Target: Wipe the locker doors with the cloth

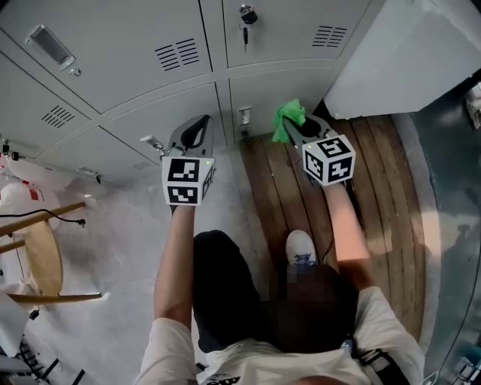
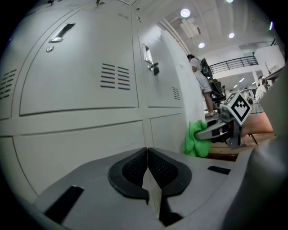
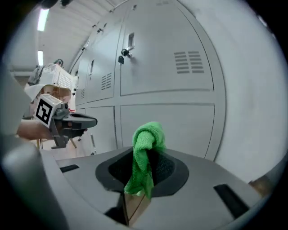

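Observation:
Pale grey locker doors (image 1: 169, 105) fill the top of the head view, with vents and latches. My right gripper (image 1: 294, 124) is shut on a green cloth (image 1: 288, 115), which bunches up between its pads (image 3: 145, 148) a short way from a lower door (image 3: 166, 126). The same cloth (image 2: 195, 138) shows at the right of the left gripper view. My left gripper (image 1: 197, 134) is shut with nothing in it, its pads (image 2: 147, 168) pressed together, pointing at the lower left door (image 2: 76, 148).
An upper door has a key in its lock (image 1: 246, 16). A wooden floor (image 1: 368, 180) lies under the right arm, a pale floor (image 1: 113, 248) under the left. A wooden chair (image 1: 41, 256) stands at the left. A white cabinet side (image 1: 406, 53) is at the right.

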`<control>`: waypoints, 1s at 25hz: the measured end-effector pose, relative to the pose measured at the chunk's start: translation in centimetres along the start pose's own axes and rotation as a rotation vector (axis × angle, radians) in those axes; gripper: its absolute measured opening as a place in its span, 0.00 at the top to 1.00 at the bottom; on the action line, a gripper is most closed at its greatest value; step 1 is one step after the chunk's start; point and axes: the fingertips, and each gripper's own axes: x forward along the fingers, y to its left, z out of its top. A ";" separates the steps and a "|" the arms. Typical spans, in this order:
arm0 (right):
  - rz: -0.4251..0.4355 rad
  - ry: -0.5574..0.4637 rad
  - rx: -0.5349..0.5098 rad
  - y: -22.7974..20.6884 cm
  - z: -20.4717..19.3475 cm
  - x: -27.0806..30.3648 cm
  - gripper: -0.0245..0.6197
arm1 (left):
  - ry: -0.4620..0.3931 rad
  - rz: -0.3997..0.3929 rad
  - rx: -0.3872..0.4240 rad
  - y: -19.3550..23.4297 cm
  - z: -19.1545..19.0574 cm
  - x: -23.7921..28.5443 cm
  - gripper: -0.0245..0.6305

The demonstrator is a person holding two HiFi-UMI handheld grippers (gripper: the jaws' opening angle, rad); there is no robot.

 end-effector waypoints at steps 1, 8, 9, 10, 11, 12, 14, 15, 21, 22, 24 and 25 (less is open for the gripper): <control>-0.016 -0.015 -0.033 -0.1 2.1 -0.8 0.85 | -0.010 0.009 -0.002 0.9 1.6 -0.7 0.93; -0.064 -0.173 -0.132 -0.9 15.8 -5.1 0.85 | -0.098 0.063 0.050 5.2 12.7 -4.2 0.93; -0.068 -0.182 -0.141 -1.0 17.4 -5.8 0.85 | -0.106 0.064 0.051 5.3 14.0 -4.4 0.93; -0.072 -0.191 -0.142 -1.2 18.9 -6.5 0.85 | -0.112 0.064 0.047 5.3 15.3 -4.6 0.93; -0.073 -0.201 -0.134 -1.4 20.4 -7.3 0.85 | -0.116 0.061 0.038 5.2 16.7 -4.9 0.93; -0.070 -0.213 -0.117 -1.6 22.0 -8.2 0.85 | -0.114 0.056 0.027 5.0 18.0 -5.2 0.93; -0.060 -0.228 -0.081 -1.8 25.1 -10.4 0.85 | -0.087 0.041 0.013 4.3 20.7 -6.0 0.93; -0.060 -0.227 -0.068 -1.8 26.7 -11.7 0.85 | -0.065 0.032 0.010 3.9 22.1 -6.6 0.93; -0.128 -0.173 -0.045 -2.0 37.3 -19.2 0.85 | -0.036 0.009 -0.014 3.7 34.8 -11.5 0.93; -0.130 -0.171 -0.042 -1.7 39.2 -20.4 0.85 | -0.037 0.008 -0.011 3.8 37.1 -12.4 0.93; -0.129 -0.167 -0.037 -0.8 43.3 -23.0 0.85 | -0.036 0.004 -0.007 4.0 41.7 -14.6 0.93; -0.131 -0.164 -0.039 -0.4 45.5 -24.4 0.85 | -0.035 0.001 -0.005 4.2 43.9 -15.9 0.93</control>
